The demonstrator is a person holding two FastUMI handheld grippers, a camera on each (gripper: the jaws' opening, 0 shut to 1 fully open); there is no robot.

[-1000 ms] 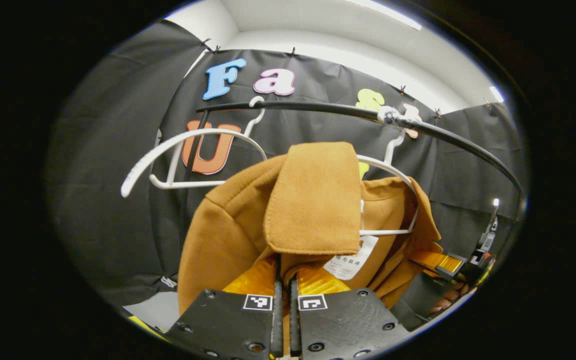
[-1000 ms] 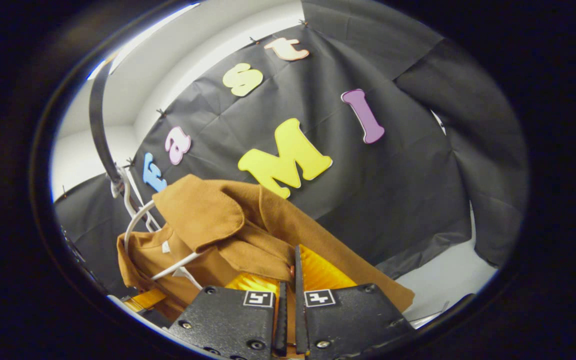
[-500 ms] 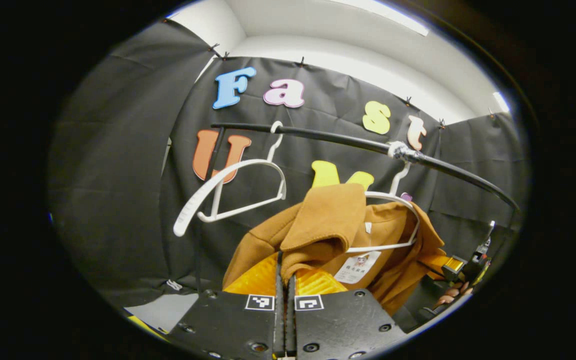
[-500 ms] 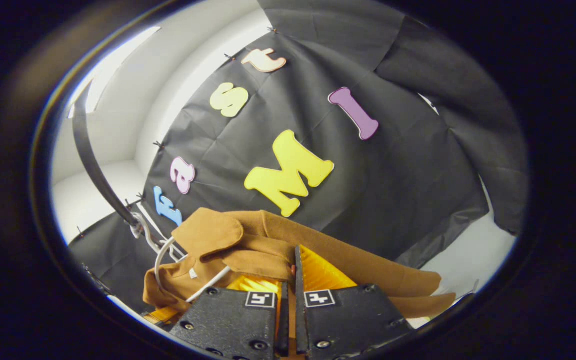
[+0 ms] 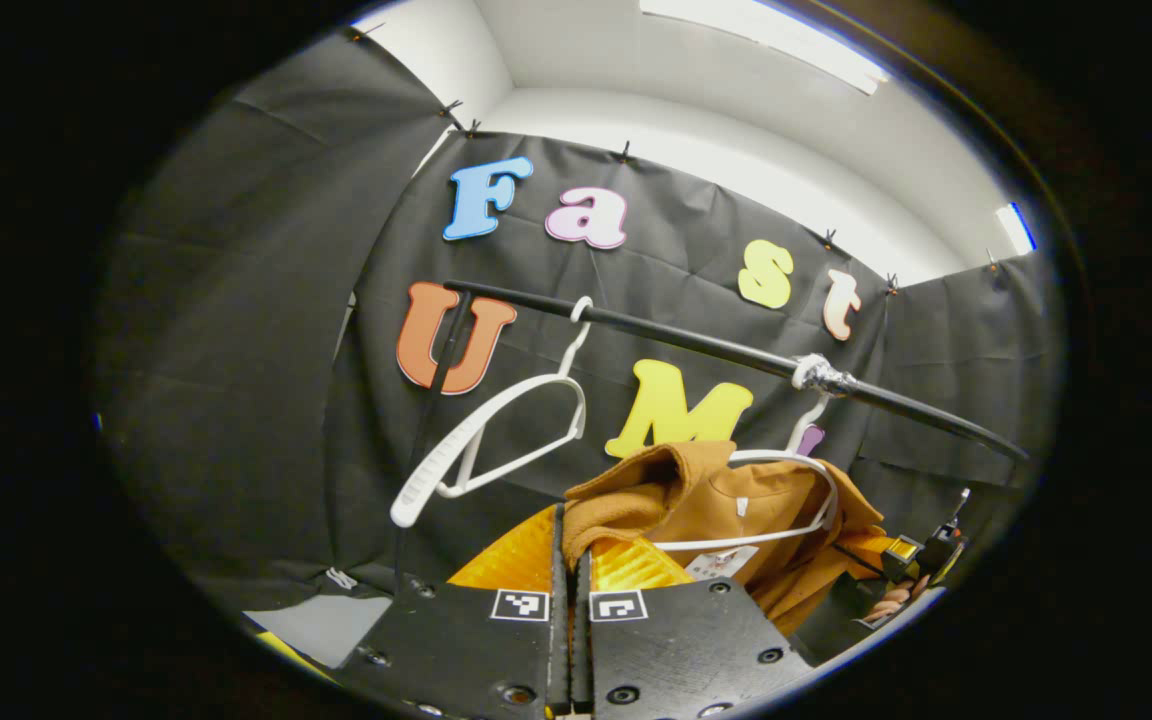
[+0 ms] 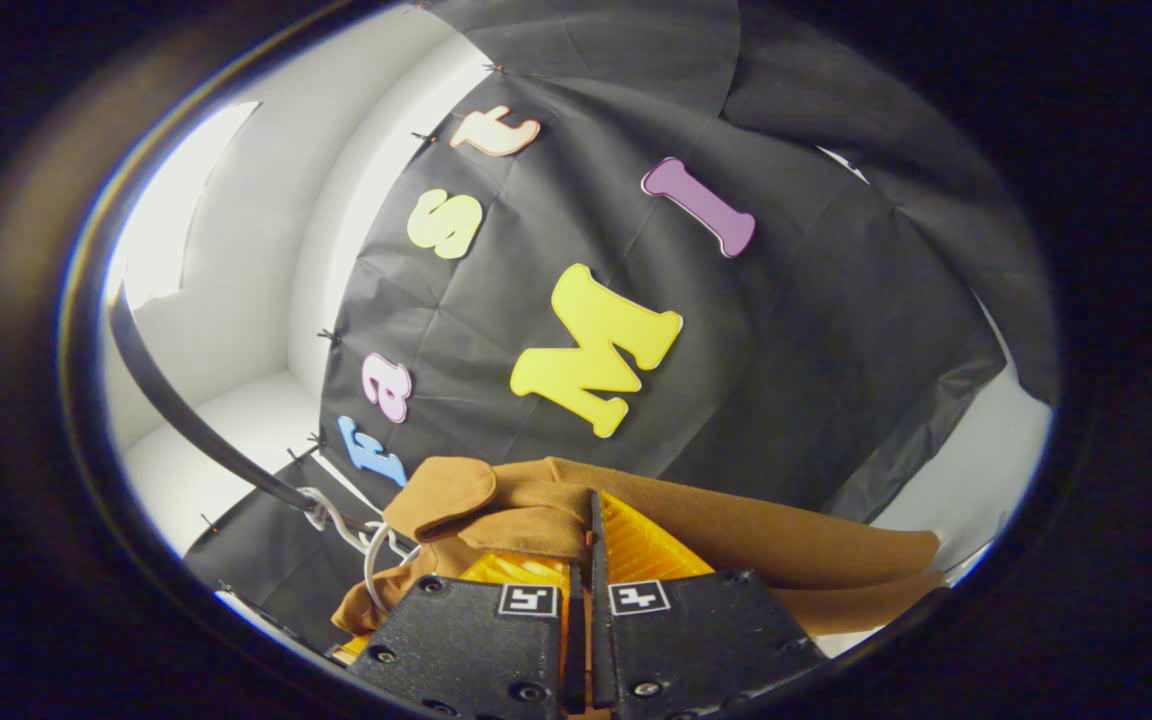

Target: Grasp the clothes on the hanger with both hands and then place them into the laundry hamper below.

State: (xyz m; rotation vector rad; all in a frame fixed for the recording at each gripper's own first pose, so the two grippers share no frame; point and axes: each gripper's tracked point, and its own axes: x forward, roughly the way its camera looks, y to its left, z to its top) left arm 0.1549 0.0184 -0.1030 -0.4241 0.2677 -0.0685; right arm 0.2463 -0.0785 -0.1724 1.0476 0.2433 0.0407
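Overhead, black rail (image 5: 696, 345) against black-draped booth walls (image 5: 236, 380).

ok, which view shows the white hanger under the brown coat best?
Left gripper view: the white hanger shows its hook on the black rail, its curved shoulder and lower bar inside the brown coat. Right gripper view shows just its hook and a loop at the coat's collar.

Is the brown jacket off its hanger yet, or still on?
Still partly on: the white hanger sits inside the brown jacket collar, hooked on the rail. Both claws, left claw and right claw, grip its cloth.
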